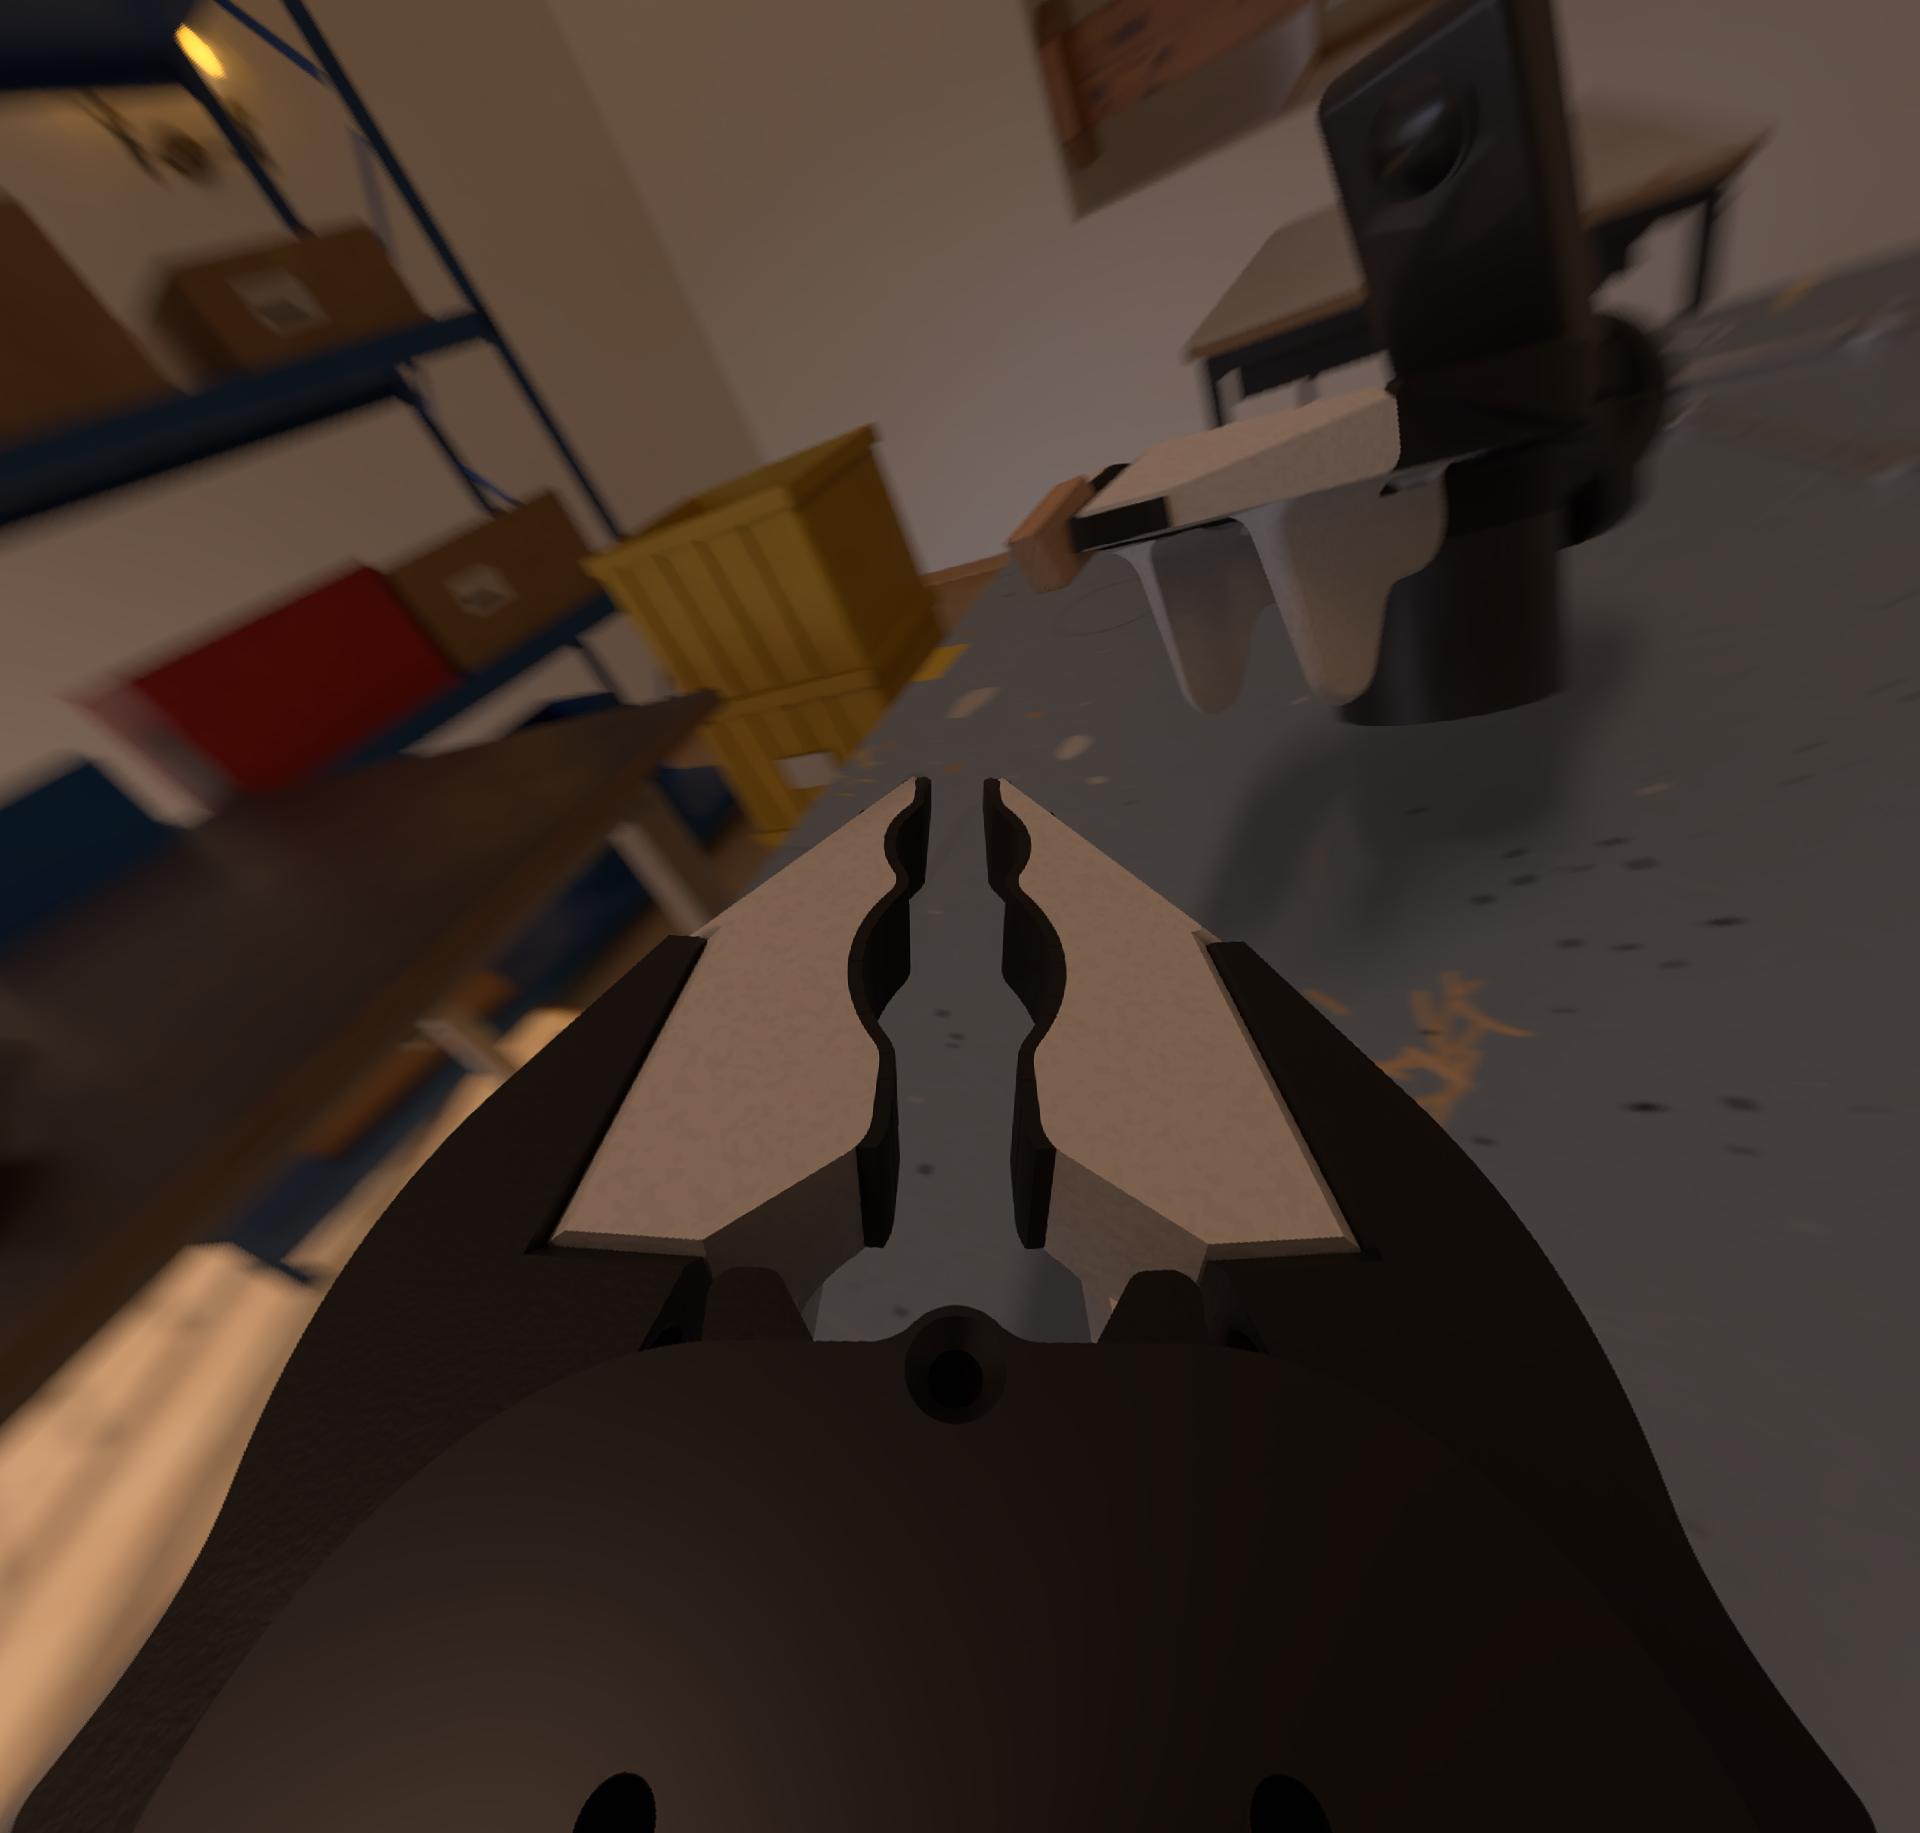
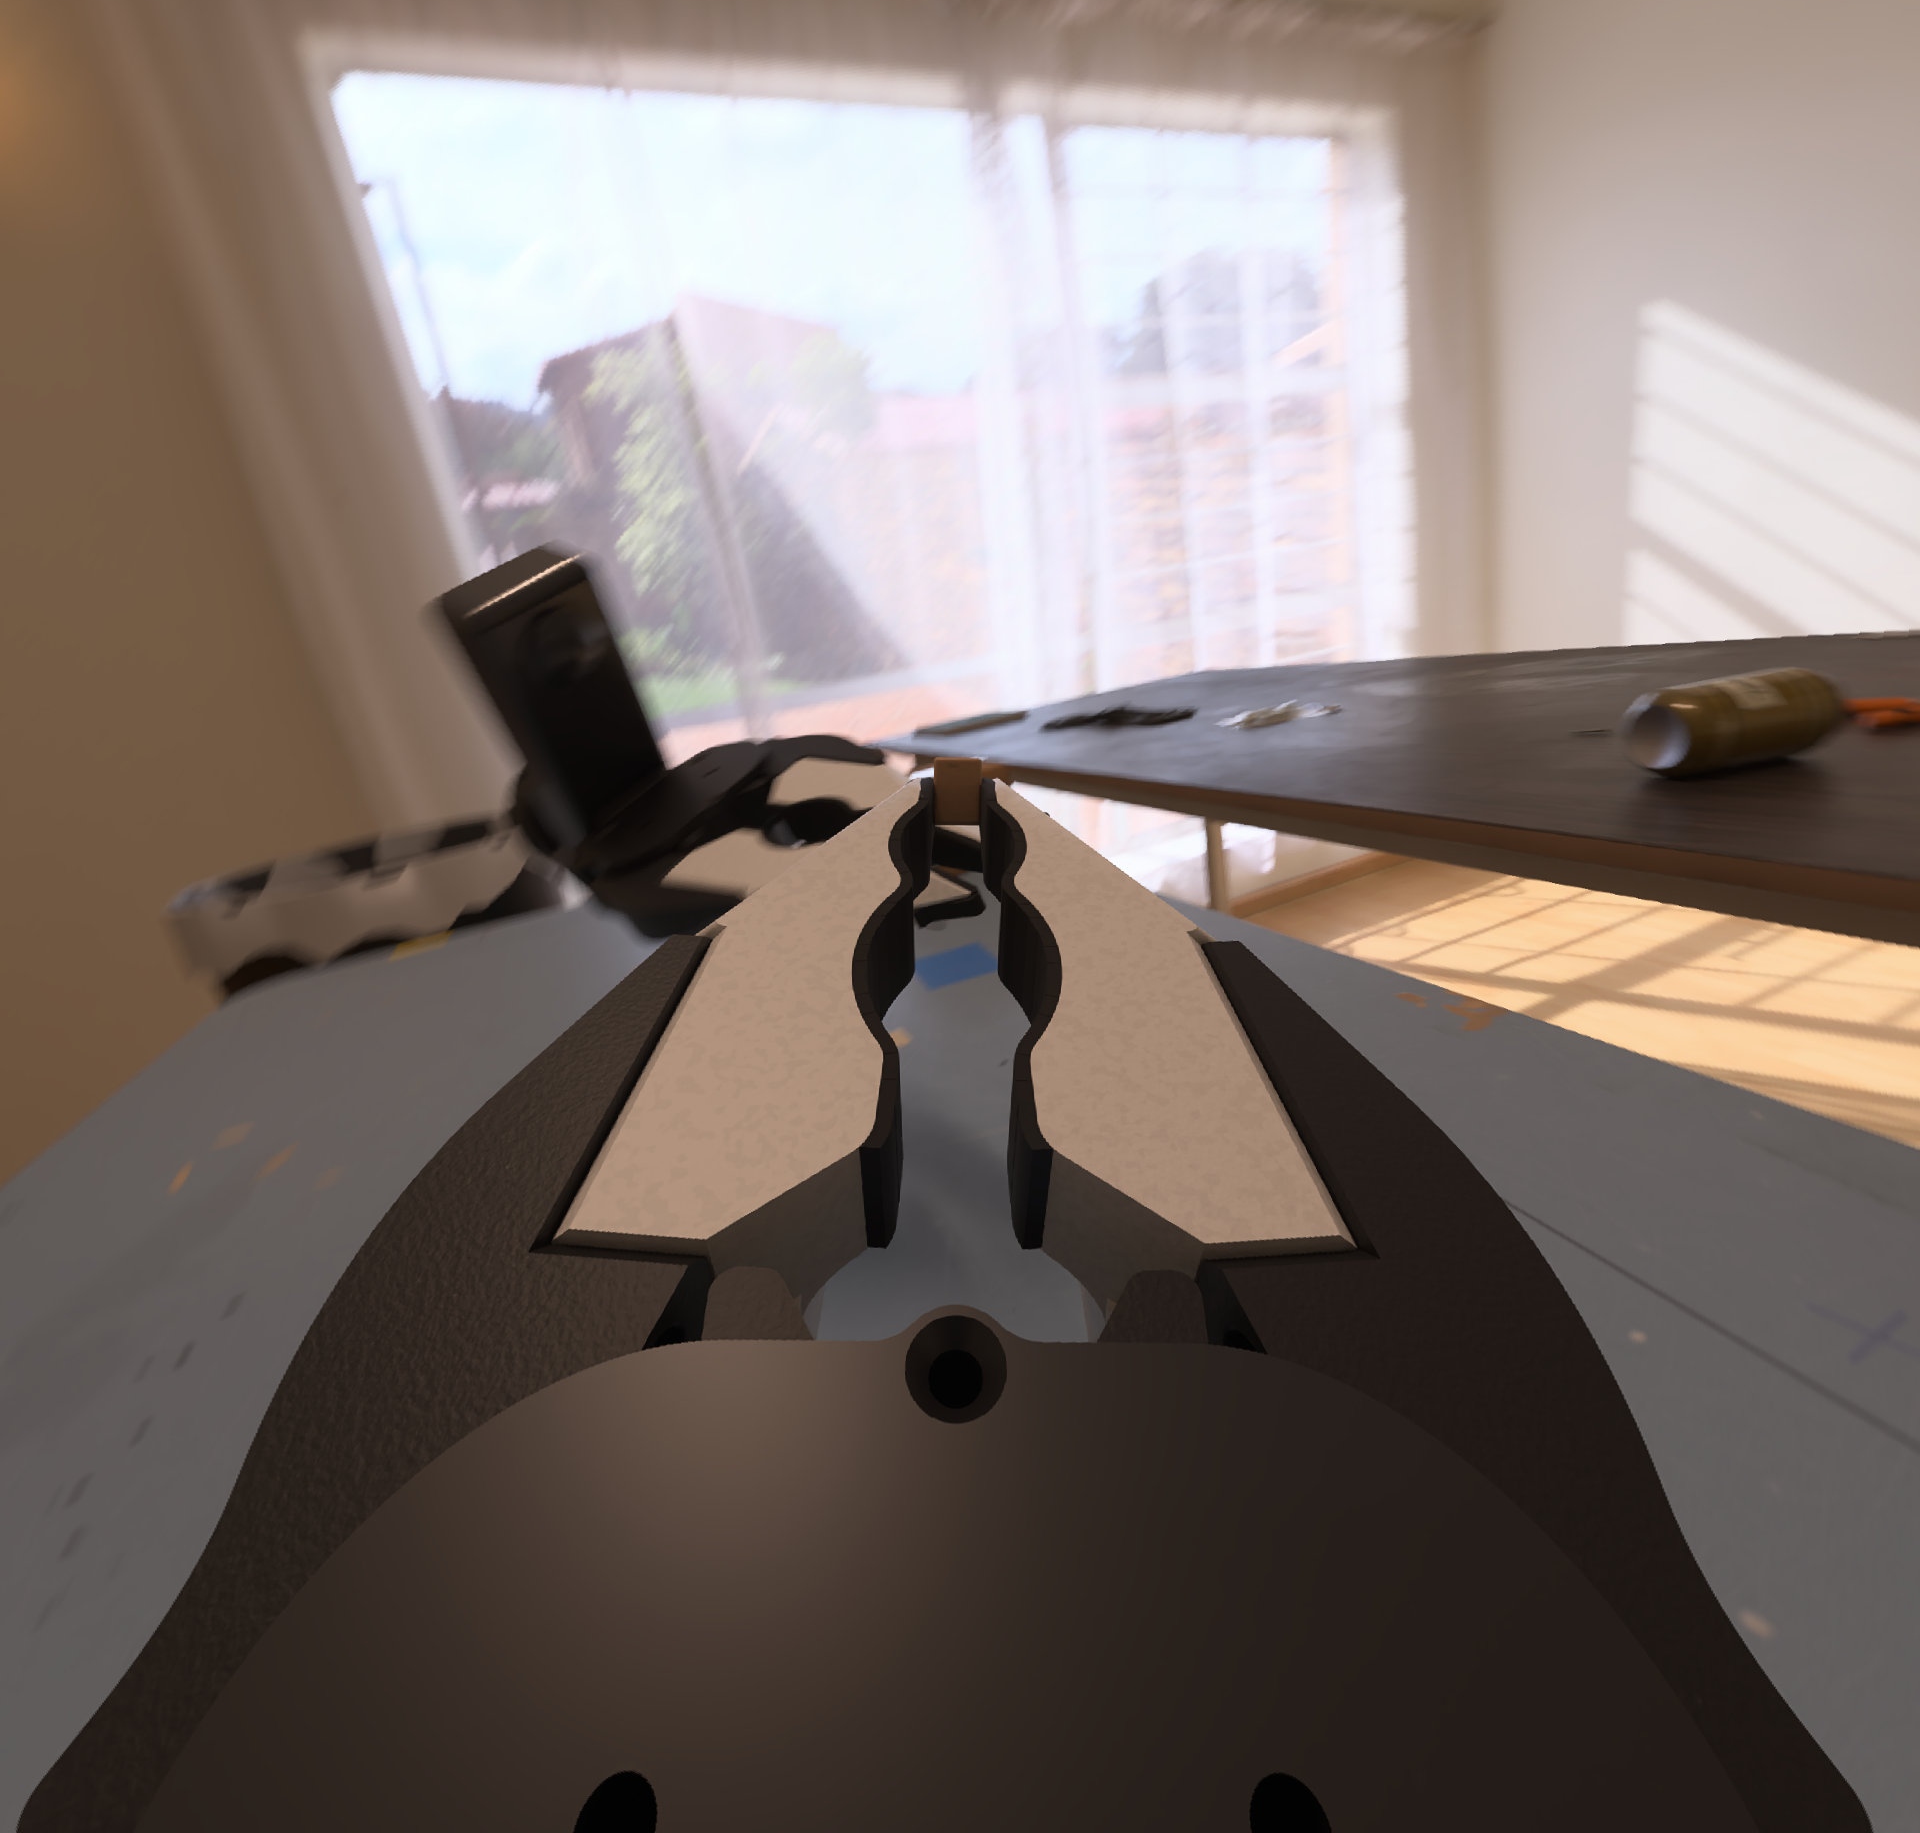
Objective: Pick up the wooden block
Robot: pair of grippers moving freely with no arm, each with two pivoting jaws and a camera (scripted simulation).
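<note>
The wooden block (image 2: 956, 788) is a small tan cube. My right gripper (image 2: 956, 796) is shut on it at the fingertips and holds it above the grey table (image 2: 1351, 1160). In the left wrist view the block (image 1: 1044, 547) shows at the tips of the right gripper (image 1: 1081, 526), up and to the right, clear of the table top (image 1: 1455, 952). My left gripper (image 1: 956, 791) is shut and empty, with only a narrow slit between its fingers, low over the table. It also shows in the right wrist view (image 2: 208, 926), to the left of the block.
A yellow crate (image 1: 769, 578) and blue shelving with cardboard boxes and a red box (image 1: 291, 682) stand beyond the table's edge. A dark table (image 2: 1455, 775) at the right carries an olive can (image 2: 1725, 718) on its side. A blue patch (image 2: 951, 962) marks the grey table.
</note>
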